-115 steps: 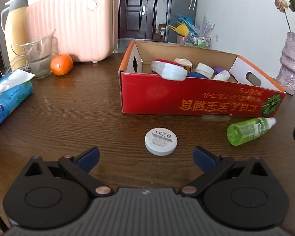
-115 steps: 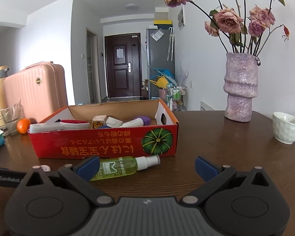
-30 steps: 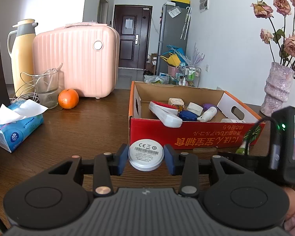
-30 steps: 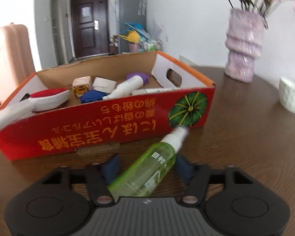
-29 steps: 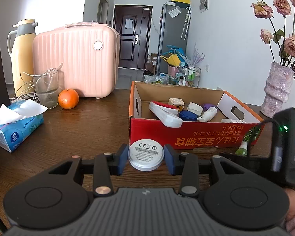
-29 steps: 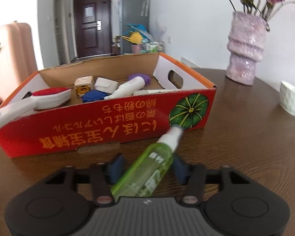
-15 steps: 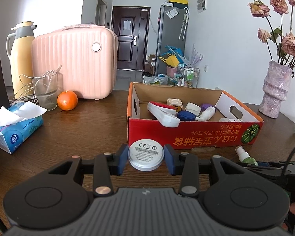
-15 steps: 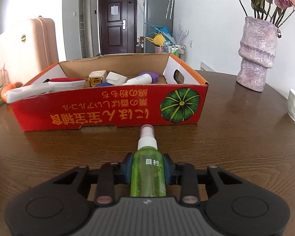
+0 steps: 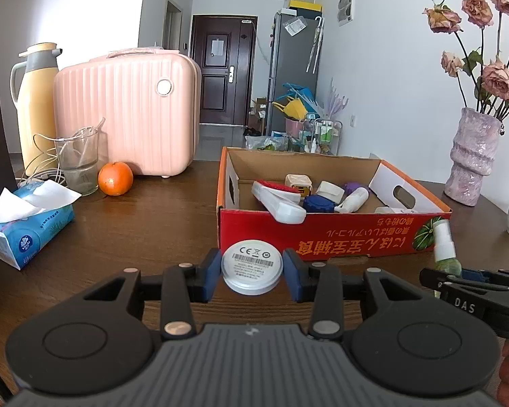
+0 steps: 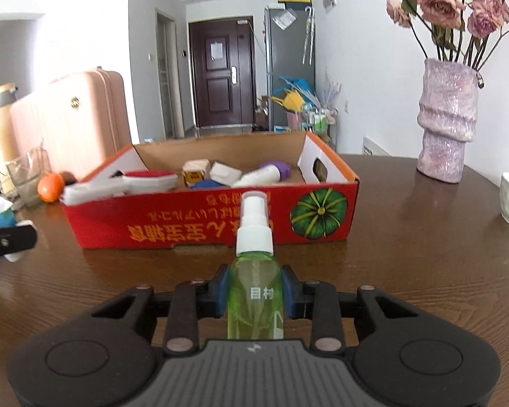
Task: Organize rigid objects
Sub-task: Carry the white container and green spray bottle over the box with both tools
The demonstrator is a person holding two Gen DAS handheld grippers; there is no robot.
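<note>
Left gripper [image 9: 251, 273] clamped on white round disc [image 9: 251, 267]; right gripper [image 10: 255, 291] clenched around green spray bottle [image 10: 255, 281], both before red box [image 10: 213, 227] on desk [image 10: 407, 271].

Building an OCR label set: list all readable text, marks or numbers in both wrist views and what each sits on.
"CE", with a barcode; the small print is unreadable: white round disc in the left gripper.
"目村": green spray bottle in the right gripper.
"DAS": right gripper's body, left wrist view.
Upside-down yellow characters, not reliably readable: red cardboard box.
Logo print, unreadable: tissue pack.
</note>
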